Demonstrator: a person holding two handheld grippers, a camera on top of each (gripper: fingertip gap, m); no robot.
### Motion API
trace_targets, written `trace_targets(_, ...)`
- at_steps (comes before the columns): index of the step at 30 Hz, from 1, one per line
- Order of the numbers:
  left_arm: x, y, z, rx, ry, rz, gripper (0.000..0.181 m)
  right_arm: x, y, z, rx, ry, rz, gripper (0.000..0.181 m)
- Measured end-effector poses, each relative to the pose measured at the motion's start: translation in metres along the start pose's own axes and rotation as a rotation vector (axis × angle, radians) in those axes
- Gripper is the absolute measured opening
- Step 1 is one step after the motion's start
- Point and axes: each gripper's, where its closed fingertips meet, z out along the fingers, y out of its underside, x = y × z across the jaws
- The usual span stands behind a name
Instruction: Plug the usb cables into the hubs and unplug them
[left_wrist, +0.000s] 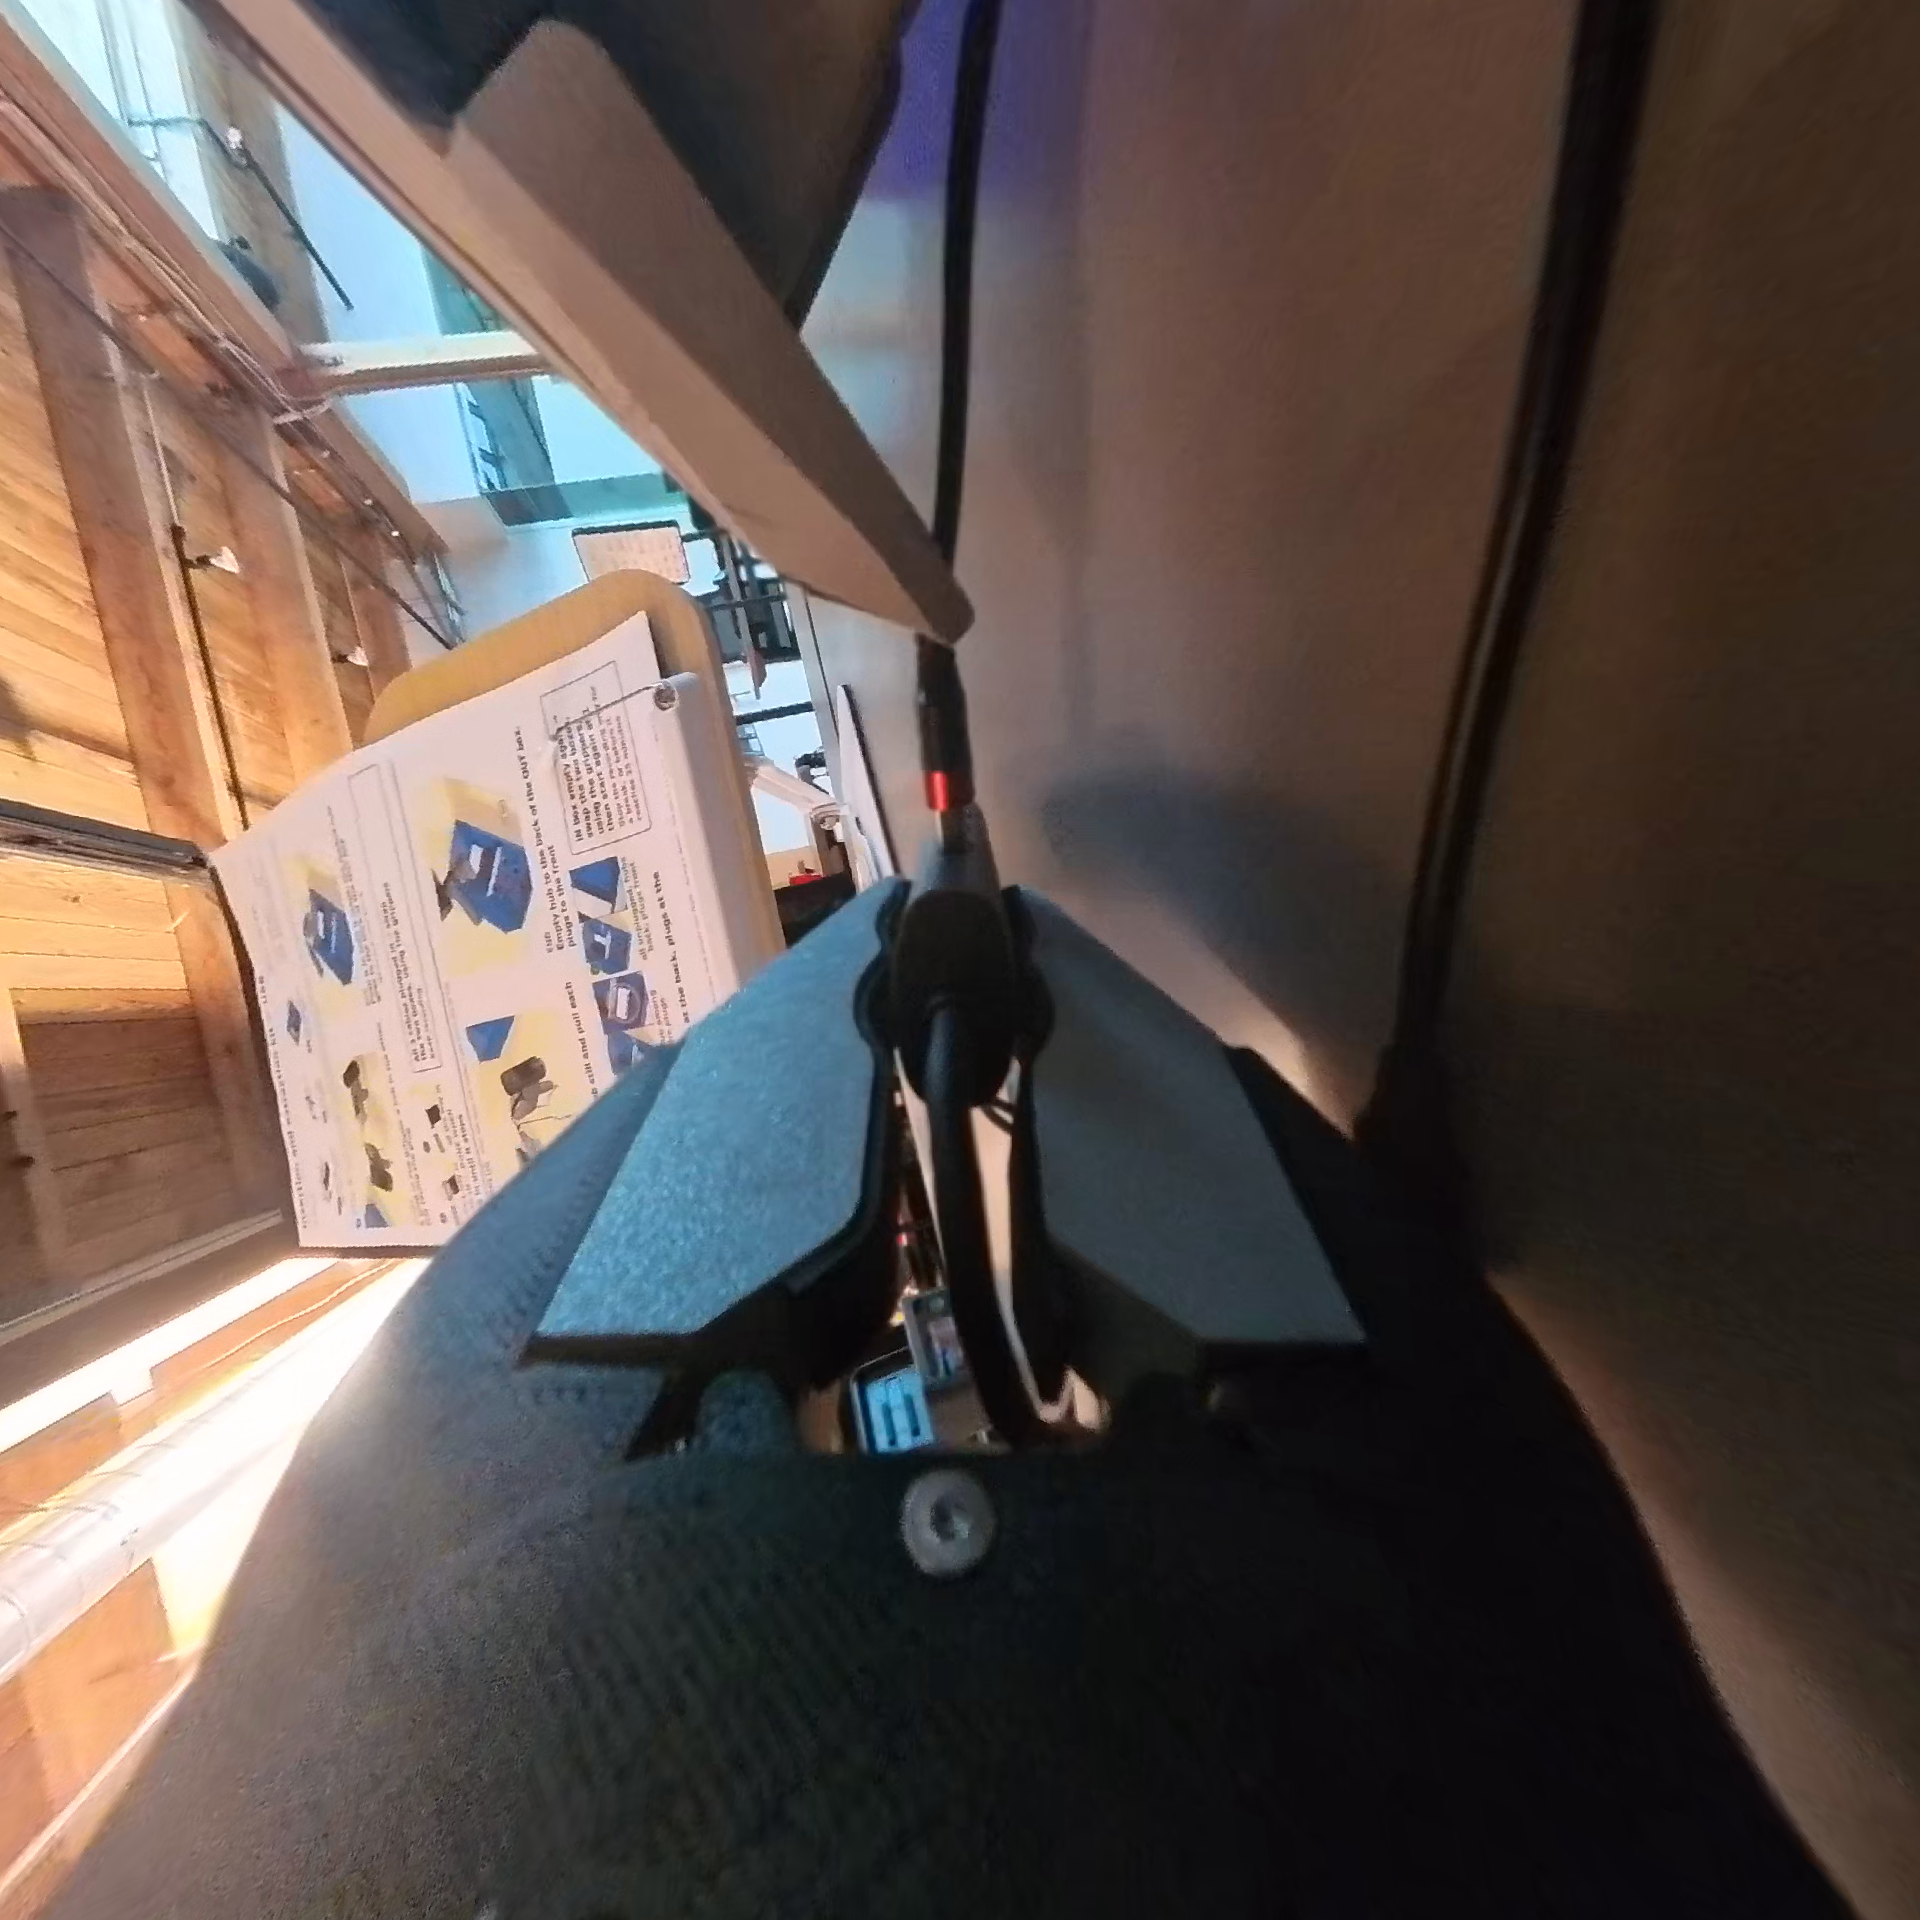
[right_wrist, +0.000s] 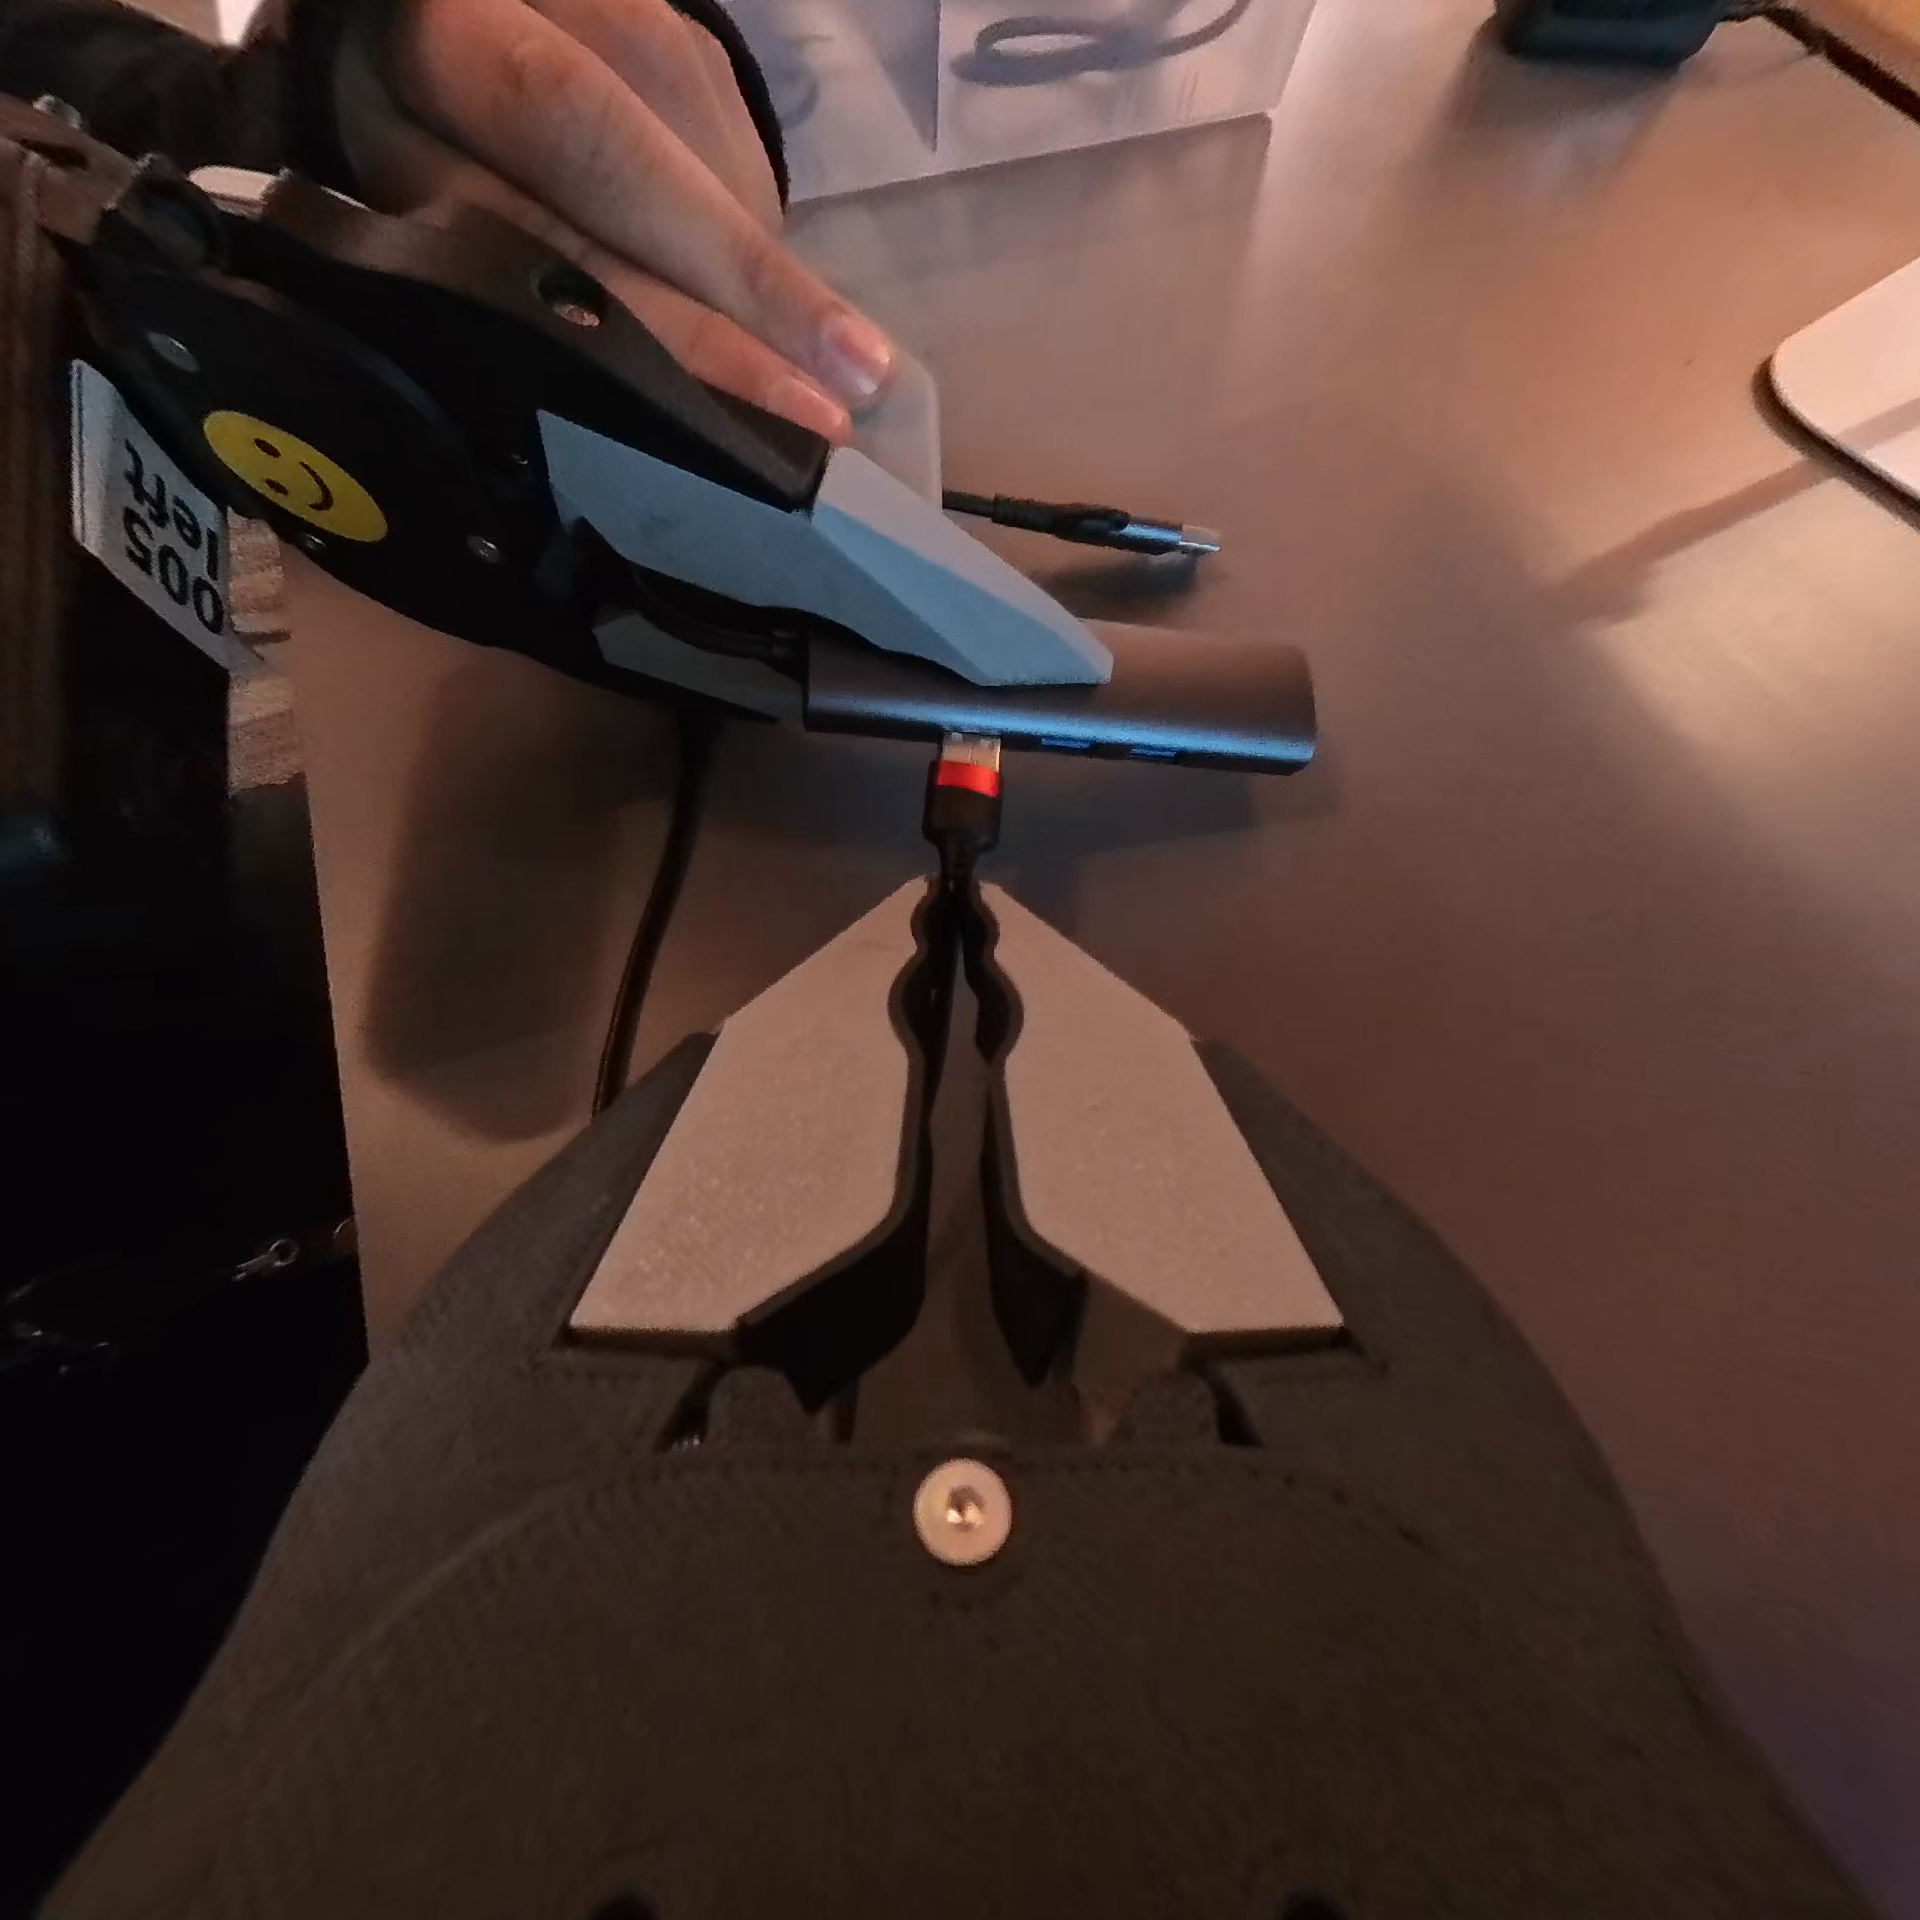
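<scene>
Seen from the right wrist, the right gripper has its grey, matte, wedge-shaped fingers pinched tight on a thin black usb cable, whose red-banded plug sticks out just past the tips at 12 o'clock. The plug's metal end sits part way into a port on the near edge of the hub, a slim dark metallic bar with rounded corners and blue ports. At 10 o'clock the left gripper, with a person's hand on it, clamps that hub flat between its pale grey fingers. A loose cable end lies on the smooth brown table beyond, at 12 o'clock. From the left wrist, the left gripper is closed on the hub's dark end, its own lead trailing back between the textured fingers
</scene>
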Motion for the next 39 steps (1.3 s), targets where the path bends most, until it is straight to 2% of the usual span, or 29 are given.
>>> trace_targets(10, 0.004, -0.001, -0.002, 0.028, 0.037, -0.029, 0.012, 0.000, -0.002, 0.001, 0.000, 0.005, -0.021, 0.000)
trace_targets(15, 0.003, -0.007, -0.003, 0.050, 0.028, -0.021, 0.013, -0.002, 0.006, 0.011, -0.083, -0.002, -0.059, 0.000)
trace_targets(19, 0.003, 0.000, -0.001, 0.038, 0.034, -0.038, 0.014, 0.003, -0.004, 0.008, -0.017, -0.010, -0.017, 0.000)
trace_targets(24, 0.003, 0.002, -0.001, 0.029, 0.035, -0.029, 0.014, 0.004, -0.004, 0.010, -0.016, -0.005, -0.018, 0.000)
trace_targets(30, -0.003, 0.012, 0.010, 0.012, 0.065, -0.188, 0.015, 0.019, -0.015, 0.007, 0.066, 0.104, -0.036, 0.000)
trace_targets(34, -0.009, 0.015, 0.007, 0.050, 0.061, -0.300, 0.015, 0.029, -0.027, -0.010, 0.156, 0.212, -0.113, 0.028)
trace_targets(39, -0.025, 0.011, -0.002, 0.191, 0.069, -0.524, 0.014, 0.047, -0.031, -0.039, 0.215, 0.232, -0.086, 0.038)
